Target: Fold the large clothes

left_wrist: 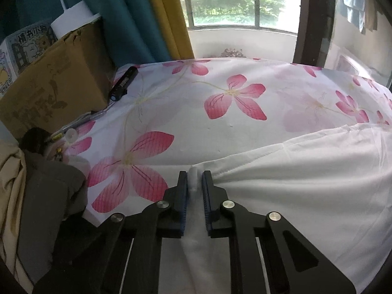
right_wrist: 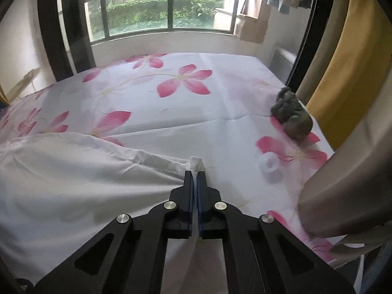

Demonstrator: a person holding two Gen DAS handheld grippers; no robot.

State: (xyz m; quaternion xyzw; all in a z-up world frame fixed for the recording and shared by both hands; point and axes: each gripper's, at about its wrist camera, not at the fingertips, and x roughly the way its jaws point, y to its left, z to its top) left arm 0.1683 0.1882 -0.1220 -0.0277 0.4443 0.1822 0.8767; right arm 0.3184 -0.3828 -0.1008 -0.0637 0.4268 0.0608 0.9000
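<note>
A bed covered by a white sheet printed with large pink flowers fills both wrist views, with a barred window beyond it; on the left gripper's side a cardboard box stands at the bed's edge, a dark cylindrical object lying just beside it, and a heap of beige and grey fabric in the near corner; on the right gripper's side a clear ring-shaped object rests on the sheet, a small grey furry bundle farther back, yellow and beige curtains at the edge. A white garment lies spread on the near part of the bed, wrinkled, its stitched hem running between the two grippers; the left gripper is nearly closed, pinching a bunched corner of the cloth; the right gripper is clamped tight on the opposite corner, a tuft poking past its tips.
</note>
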